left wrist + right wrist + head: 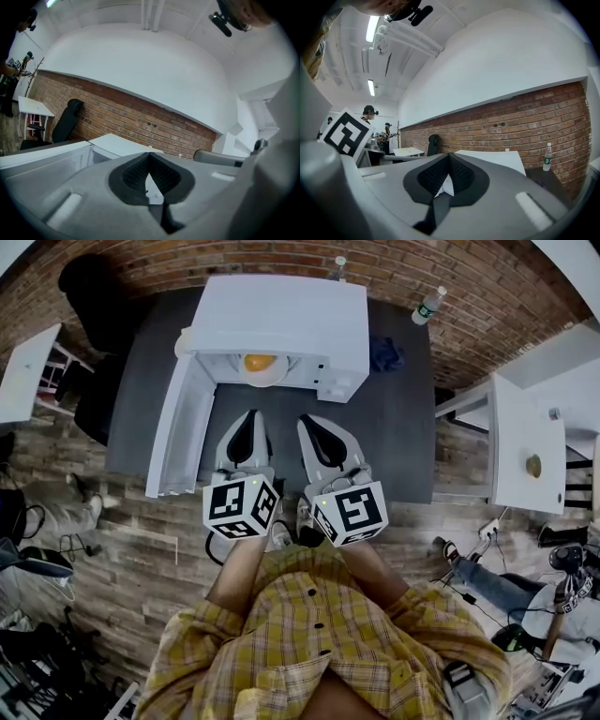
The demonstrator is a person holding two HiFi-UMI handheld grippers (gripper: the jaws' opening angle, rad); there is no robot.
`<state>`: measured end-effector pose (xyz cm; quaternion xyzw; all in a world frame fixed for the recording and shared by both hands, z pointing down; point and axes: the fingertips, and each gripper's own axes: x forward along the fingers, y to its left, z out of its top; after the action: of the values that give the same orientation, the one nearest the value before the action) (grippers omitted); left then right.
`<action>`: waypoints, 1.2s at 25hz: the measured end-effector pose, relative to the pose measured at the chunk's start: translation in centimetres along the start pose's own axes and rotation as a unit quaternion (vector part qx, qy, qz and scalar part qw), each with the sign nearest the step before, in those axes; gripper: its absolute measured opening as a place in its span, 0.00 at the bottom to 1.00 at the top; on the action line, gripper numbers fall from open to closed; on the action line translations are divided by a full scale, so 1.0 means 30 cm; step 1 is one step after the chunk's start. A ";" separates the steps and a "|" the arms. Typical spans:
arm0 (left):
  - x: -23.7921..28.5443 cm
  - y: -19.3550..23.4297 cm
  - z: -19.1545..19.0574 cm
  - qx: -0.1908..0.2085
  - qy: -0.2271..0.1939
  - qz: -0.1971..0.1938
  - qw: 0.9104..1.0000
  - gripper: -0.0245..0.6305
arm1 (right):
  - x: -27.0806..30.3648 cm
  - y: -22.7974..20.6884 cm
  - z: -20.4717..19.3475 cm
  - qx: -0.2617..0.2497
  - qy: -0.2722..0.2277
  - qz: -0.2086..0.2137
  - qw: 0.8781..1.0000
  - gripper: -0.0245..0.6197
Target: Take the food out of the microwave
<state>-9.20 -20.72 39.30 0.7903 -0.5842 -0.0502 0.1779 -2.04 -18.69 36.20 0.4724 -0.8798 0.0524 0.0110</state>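
A white microwave stands on a dark table, its door swung open to the left. Inside, orange food lies on a white dish. My left gripper and right gripper are side by side just in front of the opening, both pointing at it and both short of the dish. Each is shut with nothing between its jaws. In the left gripper view the left gripper faces the microwave's top. The right gripper shows the same top.
A bottle and a blue cloth sit on the table right of the microwave, with a second bottle behind it. A black chair stands at the left and a white side table at the right. A brick wall runs behind.
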 end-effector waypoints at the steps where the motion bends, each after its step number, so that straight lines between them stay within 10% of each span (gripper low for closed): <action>1: 0.018 0.012 -0.014 -0.004 0.005 0.000 1.000 0.03 | 0.008 -0.005 -0.002 0.000 0.000 0.002 1.000 0.04; 18: 0.230 0.178 -0.271 -0.153 0.078 -0.013 0.985 0.09 | 0.084 -0.053 -0.053 -0.005 0.018 0.022 1.000 0.04; 30: 0.345 0.306 -0.449 -0.361 0.069 -0.019 0.930 0.12 | 0.116 -0.085 -0.085 0.000 0.027 0.024 0.999 0.04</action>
<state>-10.40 -29.80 56.31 0.6855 -0.4977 -0.2062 0.4898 -1.92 -22.72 39.19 0.4500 -0.8900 0.0650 0.0337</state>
